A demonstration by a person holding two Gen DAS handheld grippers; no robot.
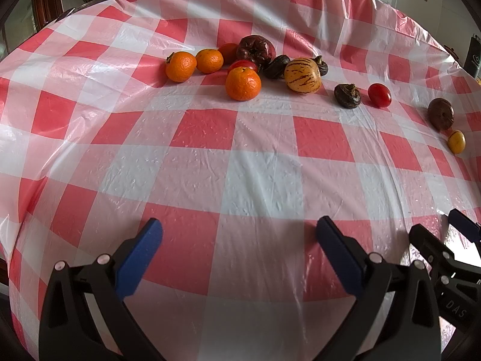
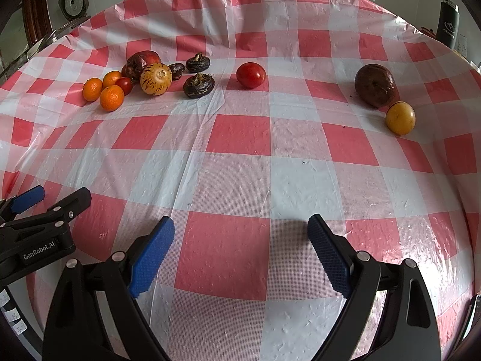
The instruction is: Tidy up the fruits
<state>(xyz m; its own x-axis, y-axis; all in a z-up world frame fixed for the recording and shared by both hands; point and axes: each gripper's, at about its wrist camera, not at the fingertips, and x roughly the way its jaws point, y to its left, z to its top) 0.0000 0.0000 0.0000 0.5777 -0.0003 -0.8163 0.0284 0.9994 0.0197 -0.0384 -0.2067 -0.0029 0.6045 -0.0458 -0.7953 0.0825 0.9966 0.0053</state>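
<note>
Left tool [image 1: 239,230]: fingers spread wide, nothing between them, low over the near part of the tabletop [image 1: 240,162].
Right tool [image 2: 242,230]: fingers spread wide, holding nothing, just beside the left tool; each shows at the edge of the other's view.
Tabletop: covered by a red-and-white checked plastic cloth, bare right ahead of both tools.
Fruit cluster: well ahead of the left tool, ahead and to the left of the right tool. Three tangerines [image 1: 243,83] sit at its left end, with a small red tomato [image 1: 242,64] behind the nearest one.
Striped melon [image 1: 302,75]: yellow with dark streaks, at the right of the cluster, a wrinkled dark red fruit [image 1: 255,50] behind the cluster's middle.
Dark bulbs [image 1: 347,95]: one just right of the melon, others behind it.
Lone tomato [image 2: 250,75]: far ahead of the right tool, apart from the cluster.
Brown round fruit [image 2: 375,85]: ahead and to the right of the right tool, with a yellow fruit [image 2: 400,118] just beside it, nearer the tool.
</note>
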